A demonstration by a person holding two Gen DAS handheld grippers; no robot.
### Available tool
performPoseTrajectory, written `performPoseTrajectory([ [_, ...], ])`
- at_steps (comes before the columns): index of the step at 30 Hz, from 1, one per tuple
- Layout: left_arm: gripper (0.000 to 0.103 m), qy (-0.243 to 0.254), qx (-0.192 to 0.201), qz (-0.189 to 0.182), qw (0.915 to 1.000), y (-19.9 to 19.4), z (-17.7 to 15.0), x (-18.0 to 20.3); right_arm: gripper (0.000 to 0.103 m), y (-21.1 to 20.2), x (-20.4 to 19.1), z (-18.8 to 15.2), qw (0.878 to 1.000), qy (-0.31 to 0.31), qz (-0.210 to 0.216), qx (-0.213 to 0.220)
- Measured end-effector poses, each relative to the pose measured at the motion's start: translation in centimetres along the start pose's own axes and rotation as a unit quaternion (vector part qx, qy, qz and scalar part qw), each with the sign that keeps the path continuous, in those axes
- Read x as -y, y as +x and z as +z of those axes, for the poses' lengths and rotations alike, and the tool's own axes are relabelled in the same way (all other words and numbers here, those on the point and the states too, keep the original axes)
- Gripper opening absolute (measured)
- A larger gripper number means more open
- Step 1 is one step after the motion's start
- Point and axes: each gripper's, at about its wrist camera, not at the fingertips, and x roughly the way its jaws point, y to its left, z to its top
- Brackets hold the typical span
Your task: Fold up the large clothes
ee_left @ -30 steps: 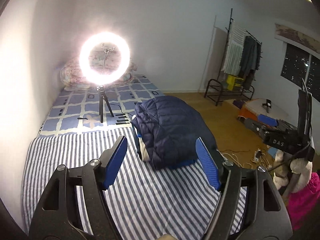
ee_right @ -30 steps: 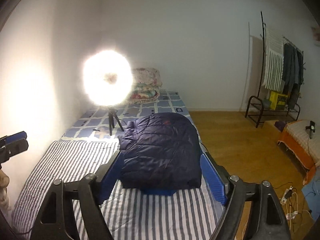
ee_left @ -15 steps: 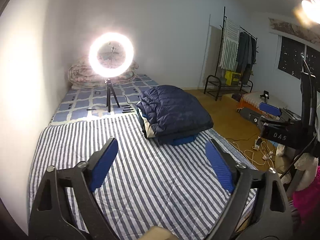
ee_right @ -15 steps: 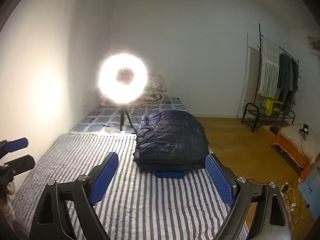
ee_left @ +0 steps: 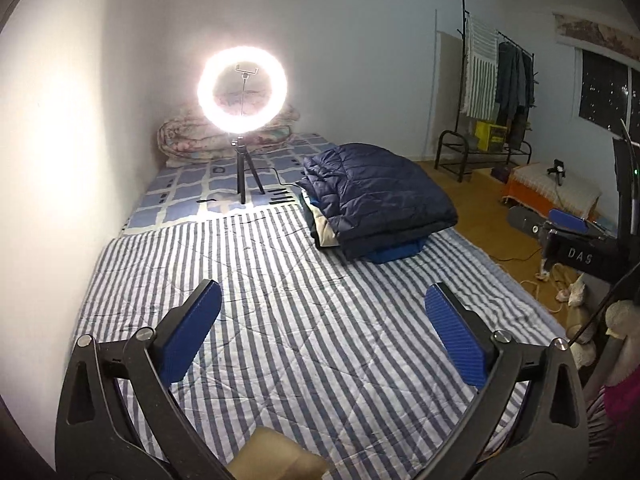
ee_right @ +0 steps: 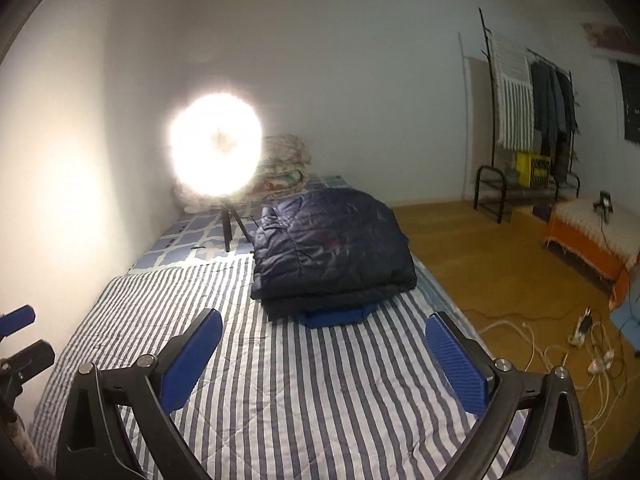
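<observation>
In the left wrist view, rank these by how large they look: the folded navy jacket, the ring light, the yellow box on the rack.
1. folded navy jacket
2. ring light
3. yellow box, smallest, though it sits farthest from the camera, so its true size is unsure.

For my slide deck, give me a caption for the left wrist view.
Left gripper opening, empty, above the striped bedspread, folded navy puffer jacket beyond.
</observation>
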Motion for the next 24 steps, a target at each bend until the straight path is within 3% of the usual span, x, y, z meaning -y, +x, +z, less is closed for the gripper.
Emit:
performPoseTrajectory([
  [11,0.103,0.006,0.007,0.033,0.9994,0.5,-0.5,0.3,0.103,1.0,0.7,-0.8,1.0,-0.004,-0.013,-0.012],
  [24,0.103,0.008,-0.004,0.038,0.9993,0.9,-1.1,0.2,0.103,0.8,0.1,-0.9,1.0,-0.007,-0.011,-0.006],
])
